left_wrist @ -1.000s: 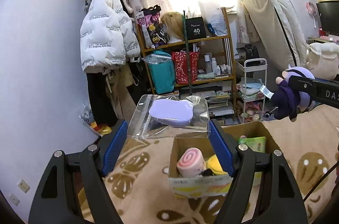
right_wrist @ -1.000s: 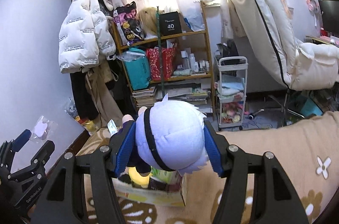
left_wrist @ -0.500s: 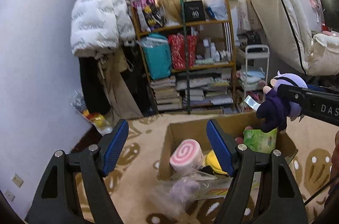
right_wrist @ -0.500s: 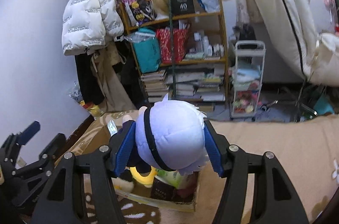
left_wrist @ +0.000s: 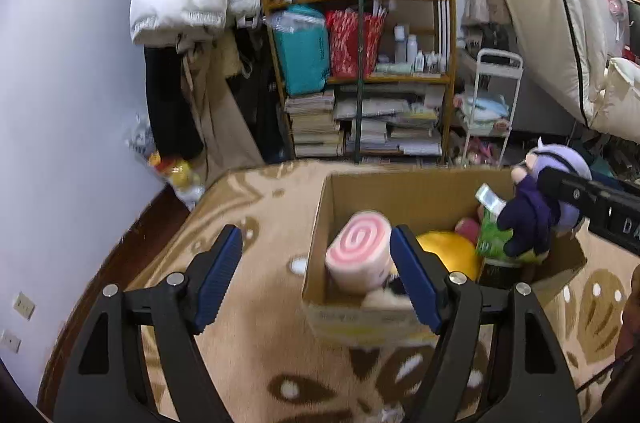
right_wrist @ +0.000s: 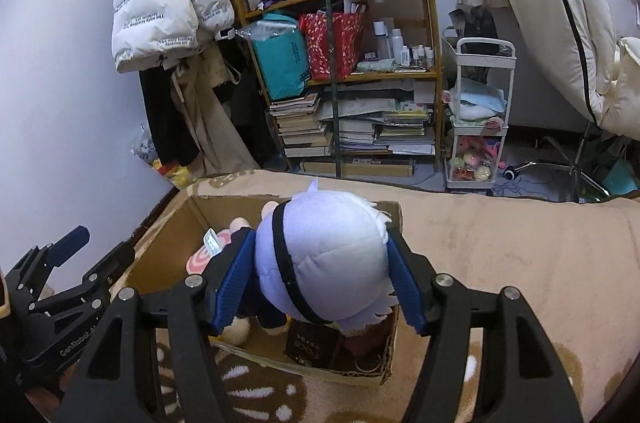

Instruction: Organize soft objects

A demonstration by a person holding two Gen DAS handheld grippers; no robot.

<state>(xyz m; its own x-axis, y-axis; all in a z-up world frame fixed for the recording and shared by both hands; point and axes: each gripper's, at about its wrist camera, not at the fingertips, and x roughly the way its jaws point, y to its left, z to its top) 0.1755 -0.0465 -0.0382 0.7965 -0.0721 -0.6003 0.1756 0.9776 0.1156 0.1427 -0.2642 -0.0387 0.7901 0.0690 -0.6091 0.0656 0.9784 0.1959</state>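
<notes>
Holding: right gripper (right_wrist: 316, 287) squeezes the plush doll (right_wrist: 324, 255) by its head, over the box (right_wrist: 168, 227) right edge.
Feel: soft, light, squashy.
Left gripper (left_wrist: 316, 279): open, empty.

Plush doll (right_wrist: 324, 255) lavender head, dark navy body; roll toy (left_wrist: 358, 257) pink-white swirl; ball (left_wrist: 448, 253) yellow; box (left_wrist: 400, 191) brown; blanket (left_wrist: 256, 223) beige, brown motifs.

Home bedroom: puffer jacket (right_wrist: 156, 3) hung upper left, cluttered bookshelf (right_wrist: 348, 71) center, trolley cart (right_wrist: 478, 115) right, patterned blanket (left_wrist: 248, 303) below.
</notes>
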